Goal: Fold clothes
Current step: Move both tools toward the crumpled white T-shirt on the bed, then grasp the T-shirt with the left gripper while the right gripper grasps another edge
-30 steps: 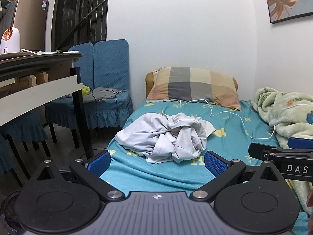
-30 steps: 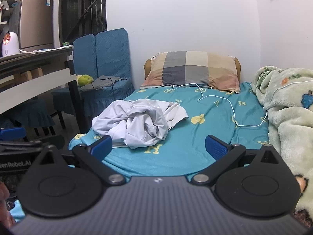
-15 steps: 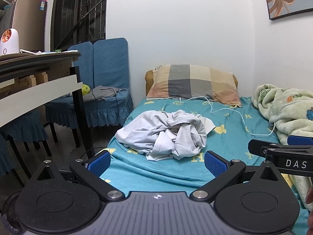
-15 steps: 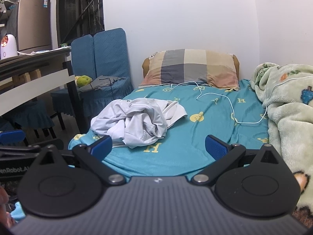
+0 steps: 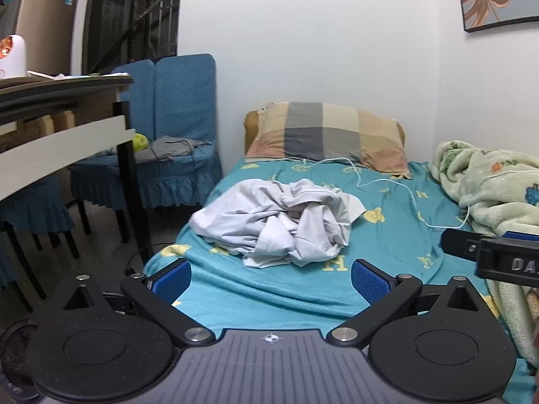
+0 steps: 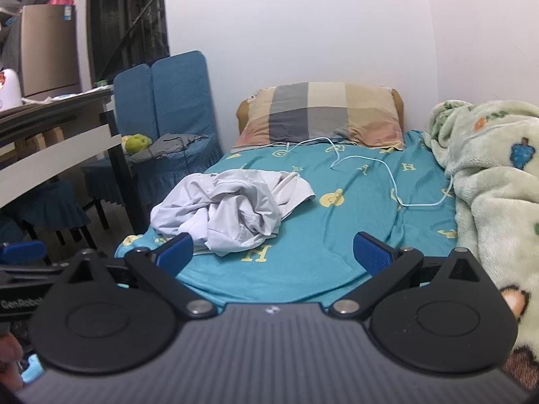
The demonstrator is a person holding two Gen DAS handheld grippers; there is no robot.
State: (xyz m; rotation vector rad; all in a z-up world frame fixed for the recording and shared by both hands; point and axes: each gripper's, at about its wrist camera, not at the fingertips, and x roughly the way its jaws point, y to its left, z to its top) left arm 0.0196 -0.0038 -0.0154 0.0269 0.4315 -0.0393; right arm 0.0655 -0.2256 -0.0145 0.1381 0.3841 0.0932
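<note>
A crumpled white garment (image 5: 283,222) (image 6: 232,208) lies in a heap on the teal bed sheet (image 5: 387,235) (image 6: 337,235), toward the bed's left side. My left gripper (image 5: 269,277) hovers over the bed's near end, open and holding nothing, short of the heap. My right gripper (image 6: 273,252) is open too, with the garment's near edge just beyond its left fingertip (image 6: 175,250). The right gripper also shows at the right edge of the left wrist view, and the left gripper at the left edge of the right wrist view.
A checked pillow (image 5: 326,134) rests at the headboard with a white cable (image 6: 387,175) trailing over the sheet. A pale green blanket (image 6: 488,185) is piled along the bed's right side. Blue-covered chairs (image 5: 175,134) and a table (image 5: 60,107) stand left of the bed.
Both views have tilted up slightly, so the bed and garment sit a little lower in frame. Both grippers stay open and the garment has not moved.
</note>
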